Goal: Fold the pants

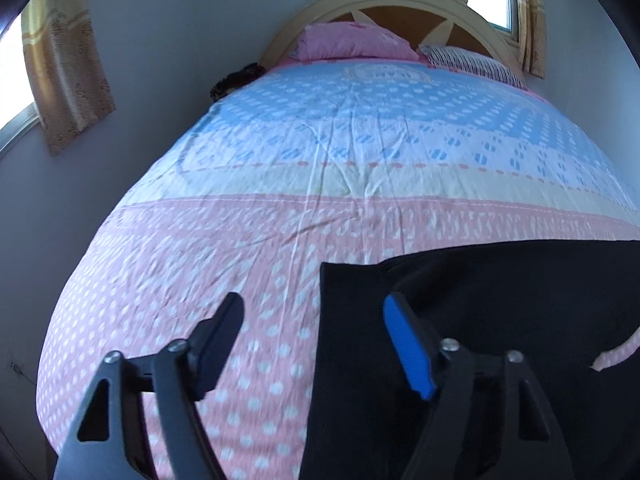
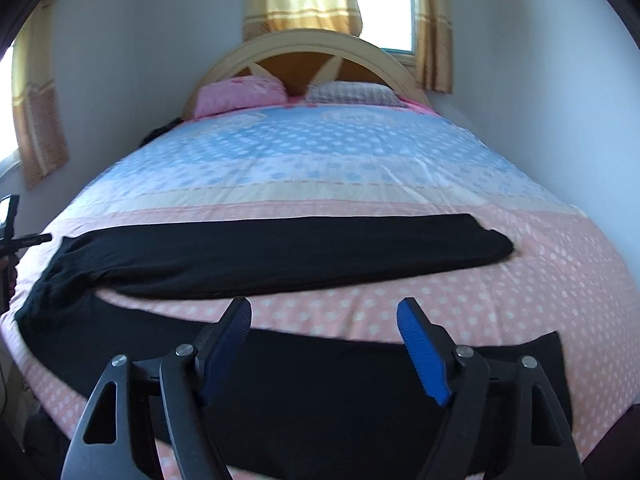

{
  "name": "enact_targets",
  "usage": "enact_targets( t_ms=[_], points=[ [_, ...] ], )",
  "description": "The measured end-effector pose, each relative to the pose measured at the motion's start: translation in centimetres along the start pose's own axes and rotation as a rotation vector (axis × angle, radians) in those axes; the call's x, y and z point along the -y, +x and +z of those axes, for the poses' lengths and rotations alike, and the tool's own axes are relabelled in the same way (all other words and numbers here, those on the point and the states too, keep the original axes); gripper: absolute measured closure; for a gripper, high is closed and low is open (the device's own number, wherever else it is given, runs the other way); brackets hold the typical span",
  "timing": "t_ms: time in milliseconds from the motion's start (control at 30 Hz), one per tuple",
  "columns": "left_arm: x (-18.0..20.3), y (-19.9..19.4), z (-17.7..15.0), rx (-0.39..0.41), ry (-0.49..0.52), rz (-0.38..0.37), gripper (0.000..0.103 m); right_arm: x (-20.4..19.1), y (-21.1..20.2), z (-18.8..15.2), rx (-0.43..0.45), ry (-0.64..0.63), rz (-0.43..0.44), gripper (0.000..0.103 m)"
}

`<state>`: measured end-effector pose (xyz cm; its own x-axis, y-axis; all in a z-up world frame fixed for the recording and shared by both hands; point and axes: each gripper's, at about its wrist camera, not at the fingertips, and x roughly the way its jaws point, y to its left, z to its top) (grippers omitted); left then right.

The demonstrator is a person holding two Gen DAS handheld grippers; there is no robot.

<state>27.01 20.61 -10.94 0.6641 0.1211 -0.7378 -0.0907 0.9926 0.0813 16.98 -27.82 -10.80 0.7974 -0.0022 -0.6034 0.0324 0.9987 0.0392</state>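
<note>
- Spread over a bed (image 2: 320, 160): wrinkled cotton cover in dotted blue, cream and pink bands; near corners cut off by both frames.
- Laid flat on the pink band at the foot: black pants (image 2: 280, 252), soft matte knit, one leg stretched straight across, the other curving along the near edge; waist end bunched at the left, detail lost in the dark cloth; lower part hidden behind the tool.
- Against an arched cream headboard (image 2: 304, 46): pink pillow (image 2: 240, 94) and striped pillow (image 2: 352, 94), slightly blurred.
- Poised above the near pant leg, tilted down: right gripper (image 2: 324, 314), blue ribbed pads spread wide, holding nothing.
- Hovering over the pants' edge (image 1: 480, 320): left gripper (image 1: 312, 312), fingers wide apart, empty.
</note>
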Motion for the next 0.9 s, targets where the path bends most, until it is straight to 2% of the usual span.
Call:
enact_targets(
  t_ms=[100, 233, 333, 400, 500, 600, 733, 833, 900],
  points=[
    [0.6, 2.3, 0.6, -0.029, 0.044, -0.01, 0.038, 1.7, 1.3, 0.7, -0.02, 0.031, -0.023, 0.027],
    [1.1, 4.8, 1.0, -0.079, 0.072, -0.033, 0.054, 3.1, 2.8, 1.0, -0.051, 0.065, -0.041, 0.027],
    [0.9, 6.2, 1.0, -0.103, 0.062, -0.036, 0.058, 3.5, 4.1, 0.9, -0.071, 0.065, -0.048, 0.027],
    [0.6, 6.5, 1.1, -0.103, 0.047, -0.054, 0.059, 4.0, 5.1, 1.0, -0.089, 0.076, -0.039, 0.027],
    [0.5, 6.5, 1.1, -0.107, 0.034, -0.099, 0.07, 5.3, 6.1, 1.5, -0.105, 0.107, -0.029, 0.027],
    [0.8, 6.3, 1.1, -0.103, 0.051, -0.095, 0.072, 7.6, 6.8, 2.7, -0.097, 0.159, -0.041, 0.026],
    [0.8, 6.4, 1.1, -0.1, 0.057, -0.098, 0.07, 10.4, 7.7, 4.1, -0.093, 0.226, -0.051, 0.026],
    [0.7, 7.1, 1.3, -0.093, 0.041, -0.082, 0.058, 11.8, 8.5, 4.9, -0.088, 0.25, -0.05, 0.026],
    [0.2, 7.5, 1.5, -0.103, 0.022, -0.06, 0.043, 13.0, 9.3, 5.3, -0.089, 0.277, -0.055, 0.026]
  ],
)
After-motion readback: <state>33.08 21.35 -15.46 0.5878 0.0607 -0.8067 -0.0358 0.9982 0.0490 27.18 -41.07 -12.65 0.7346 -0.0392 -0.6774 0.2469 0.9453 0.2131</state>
